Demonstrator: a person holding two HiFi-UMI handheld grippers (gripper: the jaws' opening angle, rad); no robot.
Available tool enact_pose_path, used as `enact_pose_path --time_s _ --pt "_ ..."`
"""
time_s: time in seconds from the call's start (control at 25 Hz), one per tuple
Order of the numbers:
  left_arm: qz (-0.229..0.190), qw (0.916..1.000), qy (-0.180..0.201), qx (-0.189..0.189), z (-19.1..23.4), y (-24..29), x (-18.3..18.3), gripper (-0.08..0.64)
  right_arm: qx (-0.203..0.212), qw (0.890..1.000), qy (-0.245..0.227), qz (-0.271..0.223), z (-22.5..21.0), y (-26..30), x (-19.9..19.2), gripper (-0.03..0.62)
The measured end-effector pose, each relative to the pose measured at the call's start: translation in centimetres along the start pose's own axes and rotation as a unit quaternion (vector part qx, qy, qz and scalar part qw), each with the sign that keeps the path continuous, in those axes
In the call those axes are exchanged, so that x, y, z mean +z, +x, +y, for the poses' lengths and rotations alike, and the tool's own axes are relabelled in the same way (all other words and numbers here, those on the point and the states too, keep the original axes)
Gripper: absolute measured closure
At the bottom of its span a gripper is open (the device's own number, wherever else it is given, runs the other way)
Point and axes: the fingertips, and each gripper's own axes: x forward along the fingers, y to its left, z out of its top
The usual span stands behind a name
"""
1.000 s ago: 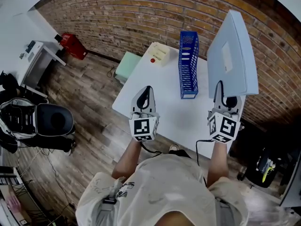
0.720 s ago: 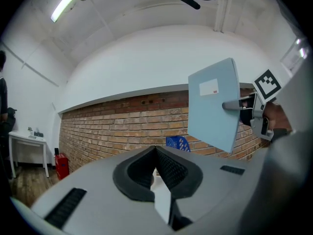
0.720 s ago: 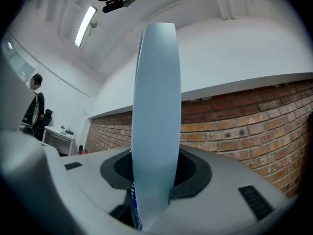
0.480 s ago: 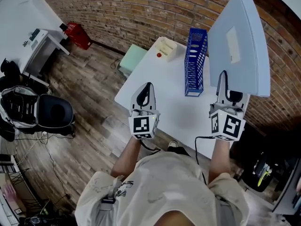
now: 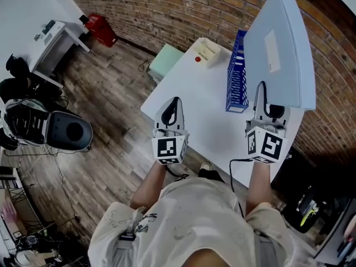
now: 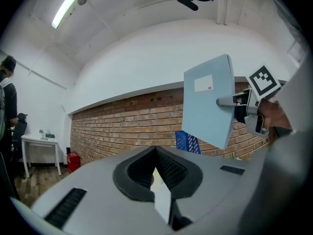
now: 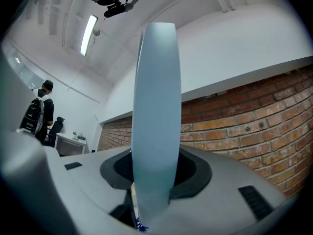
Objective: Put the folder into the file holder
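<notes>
Folder (image 5: 278, 49): head view, upper right, upright above the white table (image 5: 189, 99), bottom edge clamped in the right gripper (image 5: 268, 109), beside the blue file holder (image 5: 237, 77). Left gripper view: left gripper (image 6: 155, 153) closed on nothing. Right gripper view: folder edge-on between the pads. Likely hazard: a tilted folder catching the holder's rim and tipping it.

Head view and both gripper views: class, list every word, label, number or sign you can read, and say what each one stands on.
No words or numbers can be read anywhere.
Folder: white label with a small red mark; print too small to read.
Left gripper and right gripper: black-and-white square markers, patterns only, no letters.
Cream box: a red dot beside it, no text visible.
</notes>
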Motion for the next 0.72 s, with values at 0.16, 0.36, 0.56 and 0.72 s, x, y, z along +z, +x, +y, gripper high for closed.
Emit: enact_pose_path --time_s 0.16,0.36,0.56,0.72 --pt "0.009 0.9999 0.005 0.012 0.4 -0.2 -0.6 0.548 0.008 1.0 0.005 0.014 0.4 1.2 -1.9 0.42" --pt "0.021 0.9993 0.013 0.028 0.9 -0.8 -1.0 0.548 0.013 0.999 0.005 0.032 1.0 2.1 -4.1 0.42" --pt "0.038 0.9984 0.013 0.041 1.5 -1.1 -1.9 0.548 0.012 0.998 0.015 0.055 1.1 3.0 -6.3 0.42" --pt "0.049 0.9975 0.013 0.049 1.7 -1.4 -2.6 0.548 0.01 0.997 0.013 0.073 1.4 3.2 -8.3 0.42"
